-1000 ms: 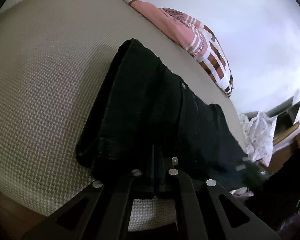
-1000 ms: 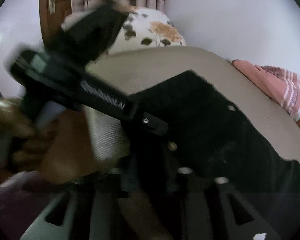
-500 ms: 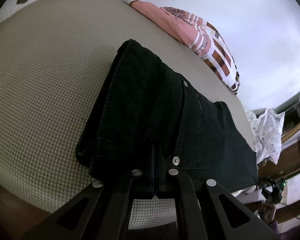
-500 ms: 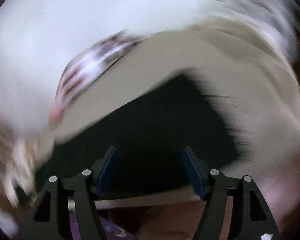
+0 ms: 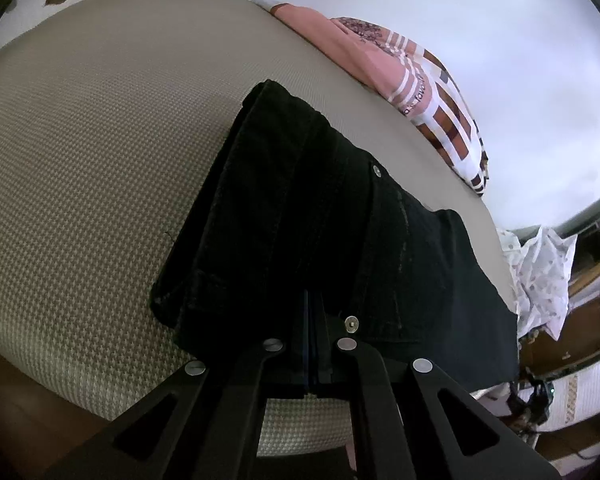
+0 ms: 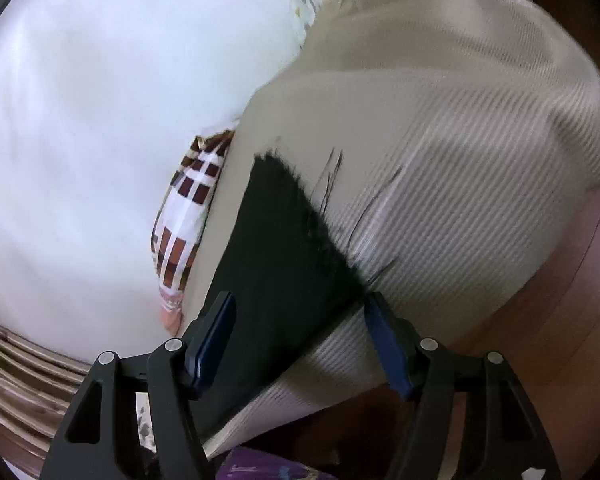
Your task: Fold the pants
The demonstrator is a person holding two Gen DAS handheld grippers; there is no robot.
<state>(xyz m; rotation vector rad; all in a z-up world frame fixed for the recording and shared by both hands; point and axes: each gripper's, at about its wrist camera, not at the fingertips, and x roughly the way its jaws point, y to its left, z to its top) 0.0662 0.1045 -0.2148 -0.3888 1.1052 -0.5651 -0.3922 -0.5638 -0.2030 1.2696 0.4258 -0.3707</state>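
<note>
Two wrist views are showing black denim pants point(image 5: 320, 232) lying part-folded on a beige woven mattress point(image 5: 92, 152). From the left wrist, the left gripper point(image 5: 314, 344) is hovering at the near hem with its fingers pressed together; whether cloth is caught between them is hard to make out, black on black. A pink striped pillow point(image 5: 412, 80) is sitting at the far edge. From the right wrist, blurred by motion, the right gripper point(image 6: 300, 344) is closing, blue pads point(image 6: 216, 336) apart, straddling a near corner of the pants point(image 6: 284, 256) without pressing. Another fold seems pending; next, the right side needs a firm pinch.
</note>
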